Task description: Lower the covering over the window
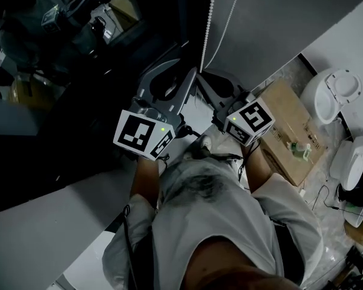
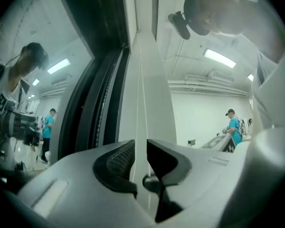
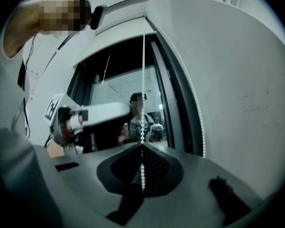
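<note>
The right tool (image 3: 142, 148) is pressed together on the white plastic bead chain (image 3: 142, 80), which passes between its jaws and runs on below them. The left tool (image 2: 141, 151) sits close beside it with its jaws a narrow way apart, and I can make out nothing gripped between them.

The chain looks light and limp. Its smooth round beads would probably slip through a loose pinch, so the hold should sit squarely on a bead or just under one, and the pull should run straight down along the strand. Pulled sideways, it could jump off its wheel at the top.

The second strand of the loop (image 3: 199, 127) hangs just to the right against the pale grey panel (image 3: 242, 80). It needs room to travel upward, so neither tool should trap it.

The dark window frame (image 3: 180, 103) stands just behind the chain, leaving little room toward the glass. Downward, toward the person's body, the way looks open.

The dark glass pane (image 3: 128, 89) is bare and shows reflections. I judge the covering is rolled up at the head of the window, where the chain comes from. I cannot make out its lower edge.
</note>
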Available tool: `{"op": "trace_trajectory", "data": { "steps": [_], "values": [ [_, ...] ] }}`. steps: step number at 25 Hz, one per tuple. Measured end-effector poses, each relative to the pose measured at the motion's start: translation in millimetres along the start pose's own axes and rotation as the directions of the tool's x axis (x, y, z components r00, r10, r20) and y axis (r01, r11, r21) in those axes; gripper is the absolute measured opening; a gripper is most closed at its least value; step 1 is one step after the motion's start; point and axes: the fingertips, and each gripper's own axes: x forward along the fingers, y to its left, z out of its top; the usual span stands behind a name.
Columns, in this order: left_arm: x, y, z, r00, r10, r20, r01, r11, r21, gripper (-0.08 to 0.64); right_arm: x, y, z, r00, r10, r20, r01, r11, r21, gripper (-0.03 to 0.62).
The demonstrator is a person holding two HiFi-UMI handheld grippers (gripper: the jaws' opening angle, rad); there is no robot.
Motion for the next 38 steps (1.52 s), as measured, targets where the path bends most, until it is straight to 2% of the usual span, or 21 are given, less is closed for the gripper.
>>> {"op": "trace_trajectory", "data": {
  "steps": [6, 9, 10, 15, 38],
  "values": [
    [31.2, -6.8, 59.1, 0.995, -0.067, 0.072, 0.062, 0.996, 0.069, 0.101, 1.1, 8.6, -3.2, 1.000, 0.007, -0.001, -0.007, 1.000, -0.013, 0.018],
    [43.5, -8.9, 69.0, 0.995, -0.072, 0.073, 0.065, 0.994, 0.091, 0.084, 1.8, 11.5, -3.8, 1.000, 0.011, -0.001, -0.011, 1.000, -0.018, 0.017],
    [45.7, -8.8, 70.1, 0.995, -0.068, 0.072, 0.061, 0.994, 0.095, 0.022, 1.9, 11.6, -3.9, 1.000, 0.010, 0.000, -0.010, 1.000, -0.018, 0.018],
    [43.4, -8.5, 70.9, 0.994, -0.053, 0.091, 0.047, 0.996, 0.070, 0.017, 1.7, 9.8, -3.1, 1.000, 0.006, -0.009, -0.007, 1.000, -0.023, 0.018],
    [25.4, -1.2, -30.0, 0.997, -0.039, -0.072, 0.034, 0.998, -0.059, 0.015, -2.6, 18.4, -100.1, 0.979, 0.000, -0.204, 0.015, 0.997, 0.071, 0.017]
  ]
}}
